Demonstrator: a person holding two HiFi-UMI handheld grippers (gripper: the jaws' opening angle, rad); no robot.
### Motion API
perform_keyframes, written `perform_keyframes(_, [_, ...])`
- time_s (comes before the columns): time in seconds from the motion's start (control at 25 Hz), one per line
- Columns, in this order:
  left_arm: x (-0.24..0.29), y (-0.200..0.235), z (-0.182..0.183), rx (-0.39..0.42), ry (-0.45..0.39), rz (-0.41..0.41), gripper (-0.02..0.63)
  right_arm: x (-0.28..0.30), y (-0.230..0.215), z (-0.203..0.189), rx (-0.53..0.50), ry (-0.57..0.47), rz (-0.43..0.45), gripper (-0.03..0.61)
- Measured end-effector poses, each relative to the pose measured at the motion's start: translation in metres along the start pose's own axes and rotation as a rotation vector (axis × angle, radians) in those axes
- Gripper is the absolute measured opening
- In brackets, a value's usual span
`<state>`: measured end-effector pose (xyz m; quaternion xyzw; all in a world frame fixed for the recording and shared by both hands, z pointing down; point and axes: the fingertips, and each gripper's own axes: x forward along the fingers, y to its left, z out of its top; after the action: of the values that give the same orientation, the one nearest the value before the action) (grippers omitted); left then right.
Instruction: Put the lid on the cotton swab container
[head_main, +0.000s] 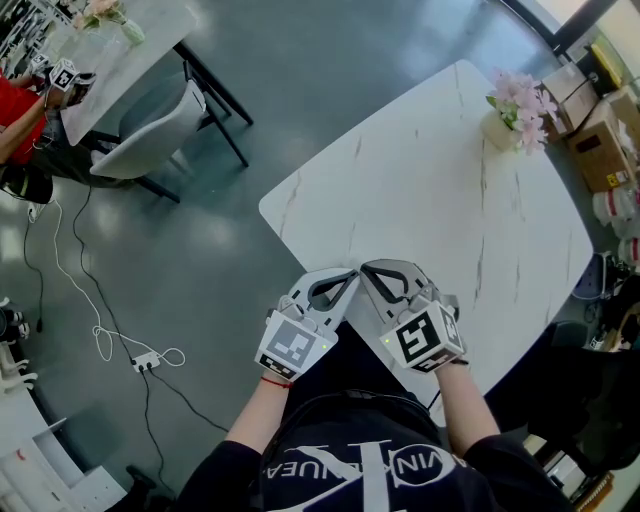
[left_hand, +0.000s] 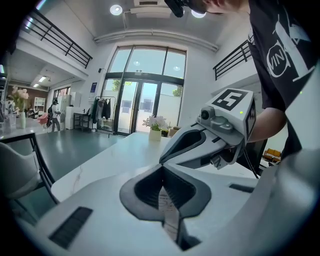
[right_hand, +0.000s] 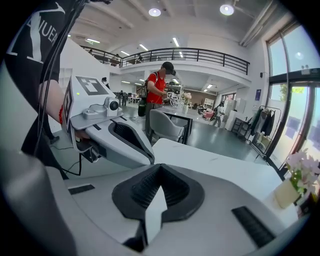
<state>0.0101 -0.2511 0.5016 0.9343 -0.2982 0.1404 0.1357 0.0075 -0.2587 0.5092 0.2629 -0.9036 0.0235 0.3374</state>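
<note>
No cotton swab container and no lid appear in any view. My left gripper (head_main: 350, 274) and right gripper (head_main: 366, 268) are held side by side over the near edge of the white marble table (head_main: 430, 200), their tips almost touching each other. Both are shut with nothing between the jaws. In the left gripper view the left gripper (left_hand: 161, 168) points along the table, with the right gripper (left_hand: 210, 140) close on its right. In the right gripper view the right gripper (right_hand: 159, 166) is shut and the left gripper (right_hand: 112, 137) lies close on its left.
A small vase of pink flowers (head_main: 508, 118) stands at the table's far right corner. Cardboard boxes (head_main: 600, 140) sit beyond the table on the right. A grey chair (head_main: 150, 140) and a second table stand at far left, where a person in red (head_main: 15, 125) is. A white cable (head_main: 100, 330) lies on the floor.
</note>
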Motion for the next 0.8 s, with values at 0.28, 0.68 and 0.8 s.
perform_keyframes(0.28, [-0.001,0.001,0.001,-0.029,-0.015,-0.01,0.008,0.0,0.001,0.0,-0.023,0.011,-0.022,0.0])
perform_keyframes(0.68, [0.002,0.008,-0.001,-0.155,-0.047,-0.006,0.008,-0.001,-0.002,0.0,0.076,-0.034,-0.034,0.002])
perform_keyframes(0.8, [0.0,0.012,0.006,-0.176,-0.079,0.013,0.008,-0.005,-0.003,0.001,0.095,-0.061,-0.05,0.002])
